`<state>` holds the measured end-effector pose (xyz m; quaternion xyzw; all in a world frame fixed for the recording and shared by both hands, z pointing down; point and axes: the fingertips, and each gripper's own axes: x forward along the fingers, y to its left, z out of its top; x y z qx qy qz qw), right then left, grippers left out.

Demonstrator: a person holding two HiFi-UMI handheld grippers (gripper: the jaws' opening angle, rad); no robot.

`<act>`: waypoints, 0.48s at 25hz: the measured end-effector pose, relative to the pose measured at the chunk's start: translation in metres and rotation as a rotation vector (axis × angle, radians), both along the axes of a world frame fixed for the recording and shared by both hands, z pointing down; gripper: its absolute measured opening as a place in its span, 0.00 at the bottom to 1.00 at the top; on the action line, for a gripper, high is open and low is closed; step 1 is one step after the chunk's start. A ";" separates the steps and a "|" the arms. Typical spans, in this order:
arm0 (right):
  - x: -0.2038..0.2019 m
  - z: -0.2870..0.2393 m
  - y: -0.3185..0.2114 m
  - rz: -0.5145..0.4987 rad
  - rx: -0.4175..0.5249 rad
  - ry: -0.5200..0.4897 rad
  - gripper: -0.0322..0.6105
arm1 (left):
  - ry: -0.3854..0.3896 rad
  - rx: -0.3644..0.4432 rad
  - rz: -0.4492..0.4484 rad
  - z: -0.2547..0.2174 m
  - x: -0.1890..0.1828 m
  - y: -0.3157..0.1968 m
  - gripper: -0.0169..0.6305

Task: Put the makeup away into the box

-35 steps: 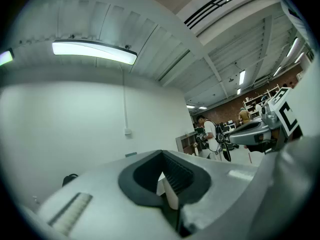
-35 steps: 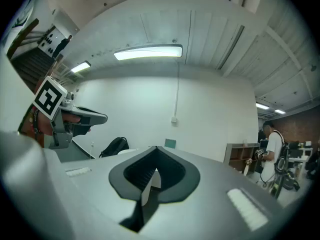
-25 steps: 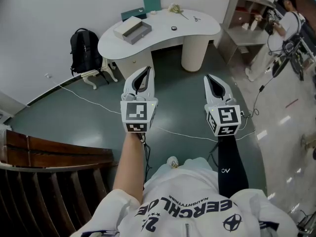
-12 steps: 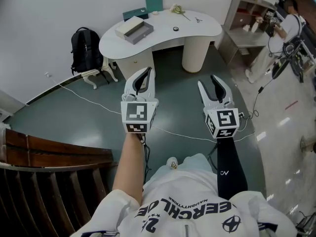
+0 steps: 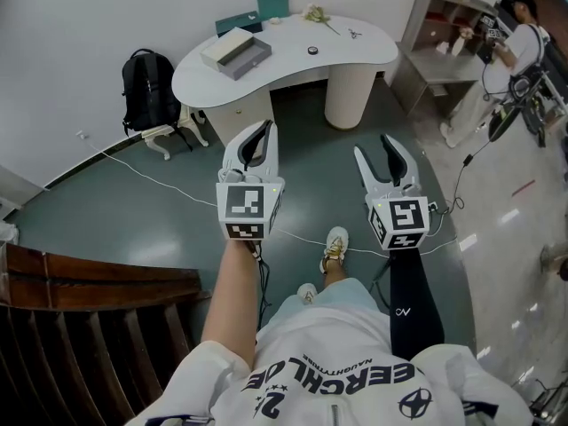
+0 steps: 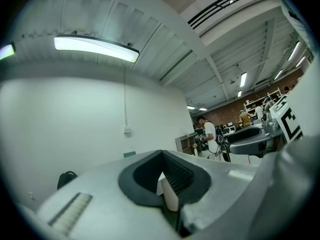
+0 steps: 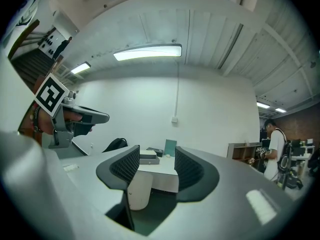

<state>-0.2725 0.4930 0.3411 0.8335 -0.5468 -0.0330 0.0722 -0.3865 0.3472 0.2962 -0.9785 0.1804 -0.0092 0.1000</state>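
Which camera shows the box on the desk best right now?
Head view: the box shows from above, whole, on the white desk. Right gripper view shows it small, side-on, between open jaws. Left gripper view doesn't show it.

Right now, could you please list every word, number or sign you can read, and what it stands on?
"EERCHL", partly folded: white printed shirt.
"2": same shirt, lower left.
Small line above the big letters: too small to read.
"CV"-like logo: black sleeve.
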 end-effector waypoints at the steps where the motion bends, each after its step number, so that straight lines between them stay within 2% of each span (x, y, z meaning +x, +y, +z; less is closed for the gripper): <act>1: 0.004 0.000 -0.002 -0.004 0.004 0.000 0.44 | 0.001 0.001 -0.002 0.001 0.004 -0.002 0.03; 7: 0.046 0.004 -0.029 -0.032 0.024 -0.002 0.44 | 0.000 0.012 -0.014 0.003 0.045 -0.023 0.03; 12: 0.107 0.002 -0.061 -0.047 0.035 -0.010 0.44 | -0.010 0.036 -0.026 -0.002 0.102 -0.049 0.03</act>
